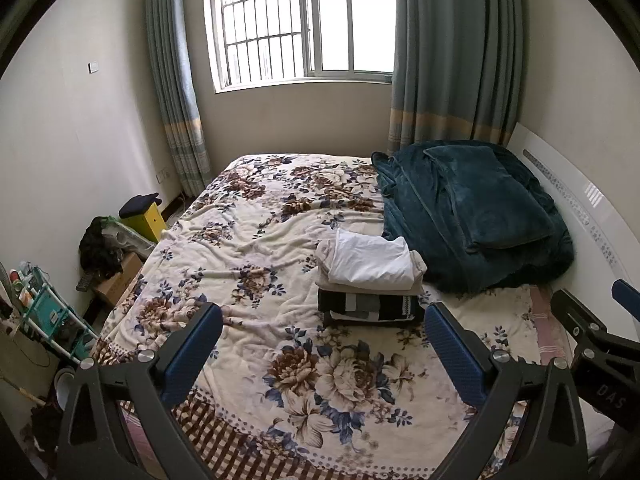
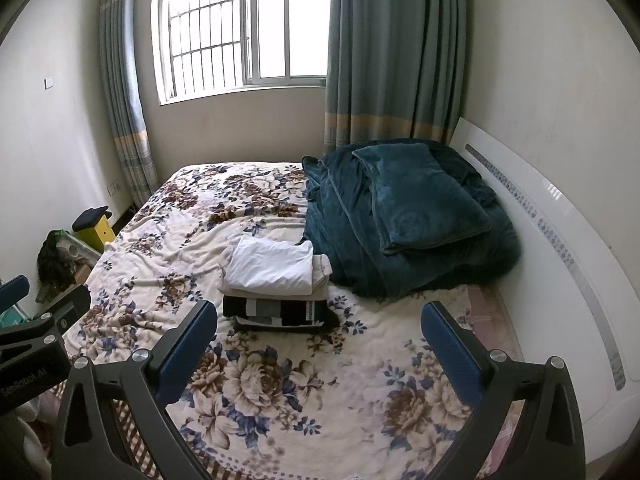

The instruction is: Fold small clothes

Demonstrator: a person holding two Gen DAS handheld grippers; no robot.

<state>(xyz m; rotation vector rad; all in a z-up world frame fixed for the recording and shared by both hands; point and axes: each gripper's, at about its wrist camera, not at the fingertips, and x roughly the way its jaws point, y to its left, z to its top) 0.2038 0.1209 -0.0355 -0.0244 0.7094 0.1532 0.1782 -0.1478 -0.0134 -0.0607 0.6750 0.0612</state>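
A stack of folded clothes sits on the floral bedspread (image 1: 248, 240): a white garment (image 1: 370, 260) on top, a beige one (image 1: 416, 280) under it, dark striped ones (image 1: 368, 306) at the bottom. The stack also shows in the right wrist view (image 2: 276, 268). My left gripper (image 1: 322, 344) is open and empty, held above the bed in front of the stack. My right gripper (image 2: 318, 344) is open and empty, to the right of the left one. The right gripper's side shows in the left wrist view (image 1: 592, 332), and the left gripper's side shows in the right wrist view (image 2: 44, 320).
A dark teal blanket and pillow (image 1: 476, 212) lie heaped at the bed's right, against a white headboard (image 1: 592, 216). A window (image 1: 296, 20) with curtains is behind. Boxes, a yellow stool (image 1: 146, 220) and a cluttered rack (image 1: 44, 312) stand on the floor at the left.
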